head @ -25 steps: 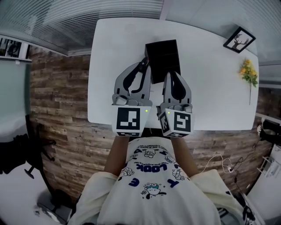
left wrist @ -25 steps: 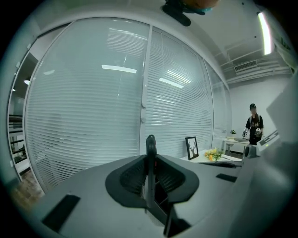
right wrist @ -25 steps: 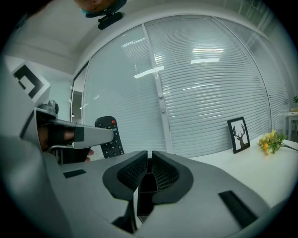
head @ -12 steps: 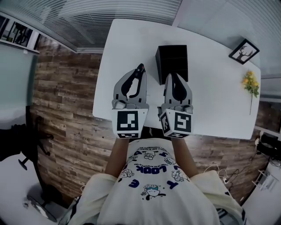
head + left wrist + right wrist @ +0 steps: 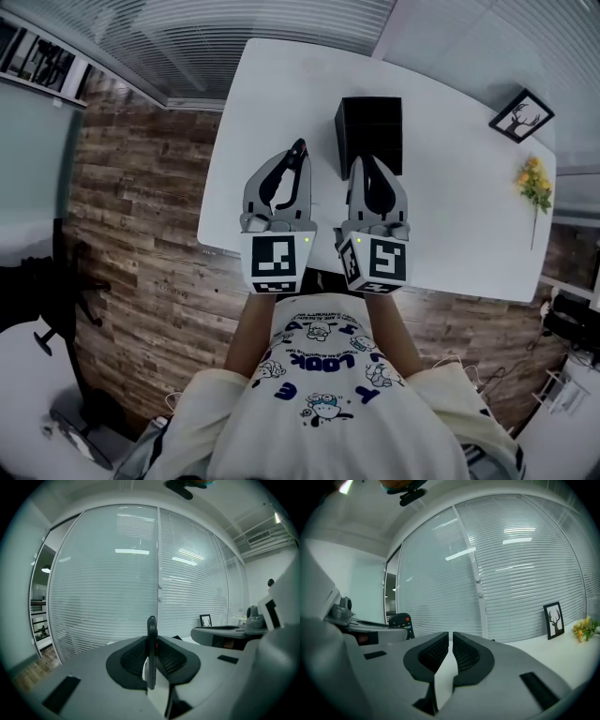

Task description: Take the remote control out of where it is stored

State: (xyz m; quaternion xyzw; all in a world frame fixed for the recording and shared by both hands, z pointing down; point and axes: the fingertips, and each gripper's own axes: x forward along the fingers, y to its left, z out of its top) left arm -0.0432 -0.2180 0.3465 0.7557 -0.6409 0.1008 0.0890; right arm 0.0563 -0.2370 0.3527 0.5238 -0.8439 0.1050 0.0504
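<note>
In the head view, your left gripper (image 5: 292,178) held the remote control (image 5: 300,148) beside the black box (image 5: 369,127), over the desk (image 5: 450,216). In the left gripper view, it pinched the remote's flat faces; a jolt could pivot it loose. In the right gripper view, your right gripper (image 5: 450,656) sat pressed together, empty.

**Surface** (image 5: 281,84), white: bare across the whole 9 o'clock side and along the 6 o'clock edge, so passage is open there.

**Black box** (image 5: 369,131): stands near the centre and closes the straight path toward 12 o'clock for the right tool (image 5: 366,166). That tool's tips overlap the box's near edge from above; contact cannot be told.

**Left tool** (image 5: 298,152), closed on a remote control (image 5: 151,641): at the box's 8 o'clock, with a narrow bare strip between them.

**Framed deer picture** (image 5: 521,114), 2 o'clock corner, and **yellow flowers** (image 5: 534,178), 3 o'clock edge: both well apart from the box, with a wide bare stretch between.

**Glass wall with blinds** (image 5: 234,37): bounds the 12 o'clock edge.
</note>
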